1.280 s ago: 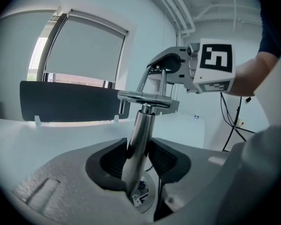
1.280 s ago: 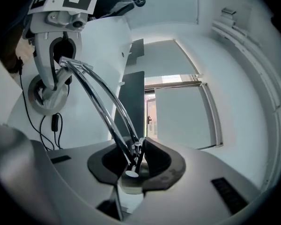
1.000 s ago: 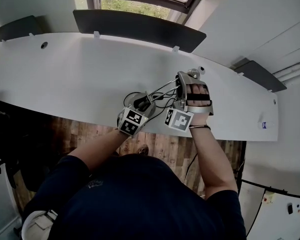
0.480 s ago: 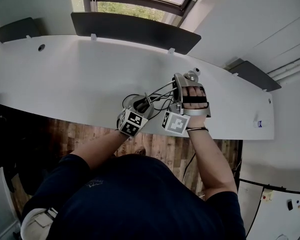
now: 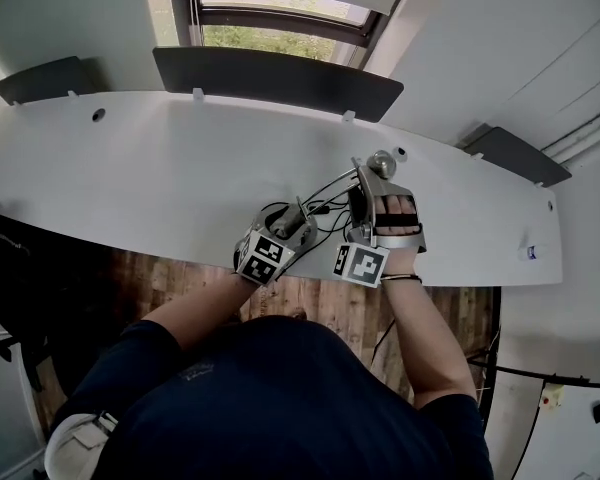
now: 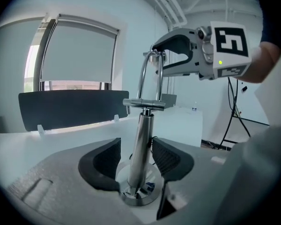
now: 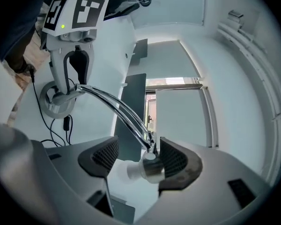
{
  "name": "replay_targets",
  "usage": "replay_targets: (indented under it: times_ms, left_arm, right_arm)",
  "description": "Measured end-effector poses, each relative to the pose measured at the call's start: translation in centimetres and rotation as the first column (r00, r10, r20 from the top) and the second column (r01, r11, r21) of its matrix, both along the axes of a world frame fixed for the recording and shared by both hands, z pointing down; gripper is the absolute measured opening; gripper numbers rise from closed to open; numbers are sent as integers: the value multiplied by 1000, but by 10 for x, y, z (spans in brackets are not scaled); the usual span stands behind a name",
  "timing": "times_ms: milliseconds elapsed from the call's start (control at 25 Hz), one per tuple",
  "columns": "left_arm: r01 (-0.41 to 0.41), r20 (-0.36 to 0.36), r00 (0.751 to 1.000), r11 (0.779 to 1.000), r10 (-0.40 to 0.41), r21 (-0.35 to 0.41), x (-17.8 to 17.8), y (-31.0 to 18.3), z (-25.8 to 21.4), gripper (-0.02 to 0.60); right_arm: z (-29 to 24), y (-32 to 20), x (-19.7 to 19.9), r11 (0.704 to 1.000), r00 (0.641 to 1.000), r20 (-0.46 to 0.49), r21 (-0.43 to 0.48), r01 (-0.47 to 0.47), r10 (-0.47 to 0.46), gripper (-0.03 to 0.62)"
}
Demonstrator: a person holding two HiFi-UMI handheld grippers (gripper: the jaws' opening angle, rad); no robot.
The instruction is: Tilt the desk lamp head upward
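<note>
1. The lamp head [image 7: 150, 168], a short chrome barrel with a pale end, sat at the top of the lamp's twin chrome rods [image 7: 114, 104]. It was above the white desk [image 5: 160, 168], close to the desk's near edge and toward its right half.
2. The head lay right between the jaws of the right gripper [image 7: 138, 148], with its barrel running roughly across the gap. Those jaws were opening. The chrome end was against or just beside one pad and the other pad stood clear, so nothing was pinched.
3. From the head the rods sloped away and down to the upright stem [image 6: 139, 142], which stood on a round base [image 6: 139, 195] on the desk.
4. The left gripper [image 6: 136, 150] straddled that stem low down, just above the base. Its jaws were also opening, and the stem stood between the pads with a gap on either side.
5. The right hand was therefore the one at the head, and the left was well down the lamp. To tip the head upward, the right jaws would probably have to close on the barrel again and turn it about the joint at the rod tips, while the left steadied the stem.
</note>
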State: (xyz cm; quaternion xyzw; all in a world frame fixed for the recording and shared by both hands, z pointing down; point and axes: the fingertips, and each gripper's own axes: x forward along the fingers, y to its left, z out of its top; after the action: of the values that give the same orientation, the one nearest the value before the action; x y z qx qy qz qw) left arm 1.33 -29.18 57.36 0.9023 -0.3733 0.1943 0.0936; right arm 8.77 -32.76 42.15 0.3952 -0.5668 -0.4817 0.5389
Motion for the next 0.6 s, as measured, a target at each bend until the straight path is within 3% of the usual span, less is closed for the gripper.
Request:
replay_targets:
  times_ms: [160,320,440,600]
  left_arm:
    - [22,-44,999,1000,-21,14,-11,9,-19,195]
    - [37,-77,996,999,-34,39,-16,14,-39,195]
    - [21,-120,993,998,-14,63,-16,21,-61,193]
    - [15,-170,985,997,-2,73,-19,27,-83,179]
  right_arm:
    - [-9,20,5,999,989,141,-16,-52,54,268]
    - [-12,34,17,991,932,337,-71,-112,129,268]
    - [-4,42,23,977,825,527,-163,-136,203,235]
    - [11,52,20,955,607,747,-288,-72,271,124]
